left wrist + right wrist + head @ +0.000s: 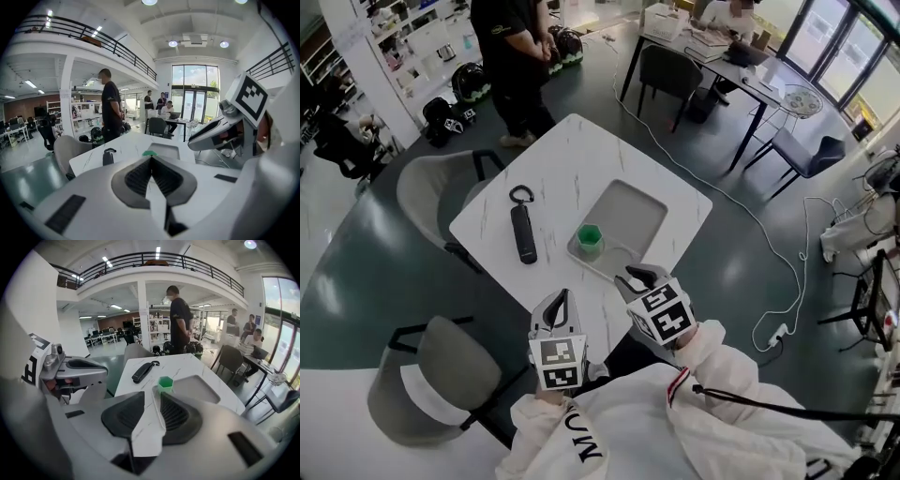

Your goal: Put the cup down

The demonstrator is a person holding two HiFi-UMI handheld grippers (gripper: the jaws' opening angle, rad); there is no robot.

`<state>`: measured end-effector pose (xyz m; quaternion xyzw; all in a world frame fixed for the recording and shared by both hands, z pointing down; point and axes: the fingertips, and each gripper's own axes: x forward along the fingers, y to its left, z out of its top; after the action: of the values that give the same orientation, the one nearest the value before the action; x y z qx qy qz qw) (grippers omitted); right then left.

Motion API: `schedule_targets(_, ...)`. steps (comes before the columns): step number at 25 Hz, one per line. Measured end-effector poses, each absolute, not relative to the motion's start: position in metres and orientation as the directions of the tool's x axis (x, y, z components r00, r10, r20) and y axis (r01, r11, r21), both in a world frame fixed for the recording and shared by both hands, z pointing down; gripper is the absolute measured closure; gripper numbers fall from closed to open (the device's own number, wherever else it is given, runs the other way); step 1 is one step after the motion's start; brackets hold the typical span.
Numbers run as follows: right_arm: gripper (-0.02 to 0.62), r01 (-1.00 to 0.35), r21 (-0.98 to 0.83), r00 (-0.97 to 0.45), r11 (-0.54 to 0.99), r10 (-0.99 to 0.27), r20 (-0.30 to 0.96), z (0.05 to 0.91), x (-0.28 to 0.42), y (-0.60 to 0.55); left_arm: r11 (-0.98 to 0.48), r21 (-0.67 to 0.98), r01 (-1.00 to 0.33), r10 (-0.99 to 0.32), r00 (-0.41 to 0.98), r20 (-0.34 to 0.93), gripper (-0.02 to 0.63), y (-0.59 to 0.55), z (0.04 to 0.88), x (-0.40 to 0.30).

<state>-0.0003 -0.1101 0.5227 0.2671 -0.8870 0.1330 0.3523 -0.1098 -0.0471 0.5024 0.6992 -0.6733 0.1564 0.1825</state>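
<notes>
We're holding left gripper (563,298) jaws pressed together, right gripper (639,277) jaws partly spread, empty; cup (589,238) sitting in tray (636,208).

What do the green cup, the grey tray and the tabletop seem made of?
Green cup: likely plastic, evenly bright green, faceted walls.
Grey tray: matte, rounded raised rim, probably moulded plastic.
Tabletop: white with faint grey veins, marble-look; stone or laminate, cannot tell.

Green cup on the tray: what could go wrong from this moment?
The green cup stands at the near corner of the tray, close to its rim, directly ahead of the open right gripper; a careless forward move might tip it. The black cylinder lying beside the tray could be nudged and roll.
</notes>
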Motion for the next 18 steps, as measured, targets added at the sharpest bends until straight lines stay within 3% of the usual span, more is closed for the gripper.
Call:
schedule_targets(8,0.589,-0.642,-0.106,-0.654,0.759,-0.469,0.594,0.498,0.016,-0.071,-0.098,0.035,-0.995,-0.9,0.104,0.423,0.597,-0.015,0.481,-0.091)
schedule_targets(18,0.589,-0.69,-0.116,-0.66,0.714,-0.554,0.507,0.475,0.046,-0.031,-0.205,0.048,-0.978,-0.895,0.207,0.395,0.597,0.016,0.463,-0.048)
